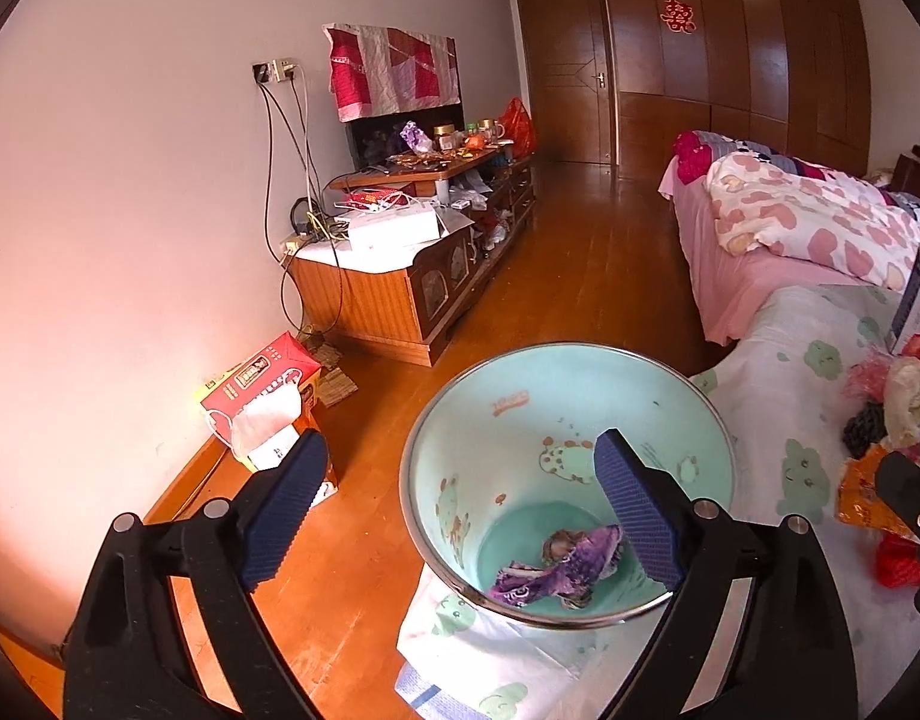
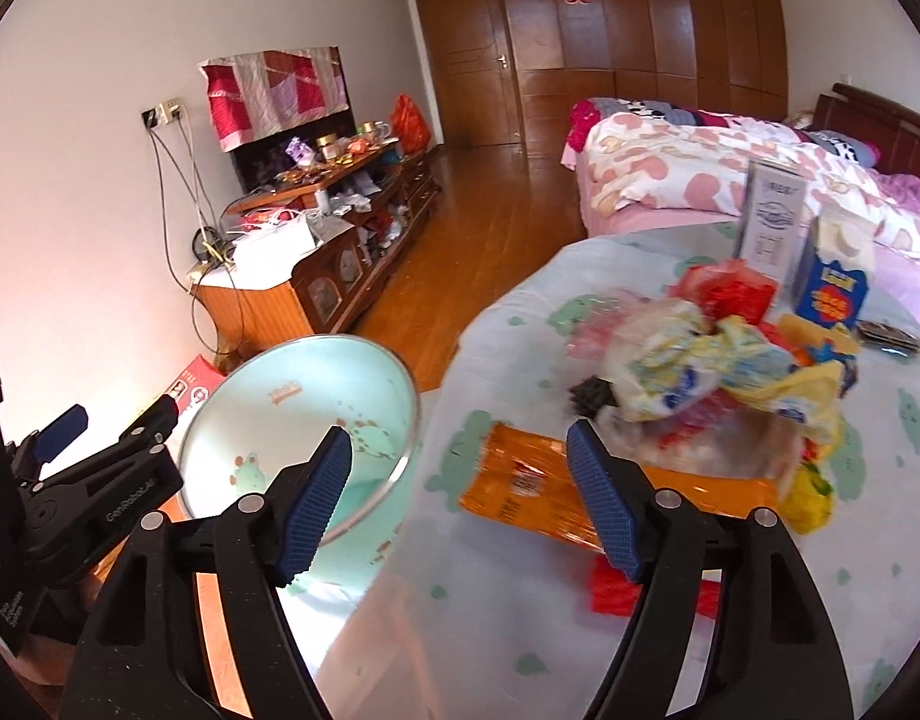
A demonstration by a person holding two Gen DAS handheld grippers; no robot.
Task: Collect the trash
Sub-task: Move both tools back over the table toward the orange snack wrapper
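The left gripper stands wide and empty over the mint bin, where a purple wrapper lies at the bottom. The right gripper is also spread, holding nothing, above the table edge. An orange packet lies just ahead; the trash pile crowds two o'clock. Bare wooden floor opens toward twelve.

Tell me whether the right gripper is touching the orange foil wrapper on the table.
Apart. The right wrist view shows the right gripper open above the orange foil wrapper, with neither blue pad pressing on it.
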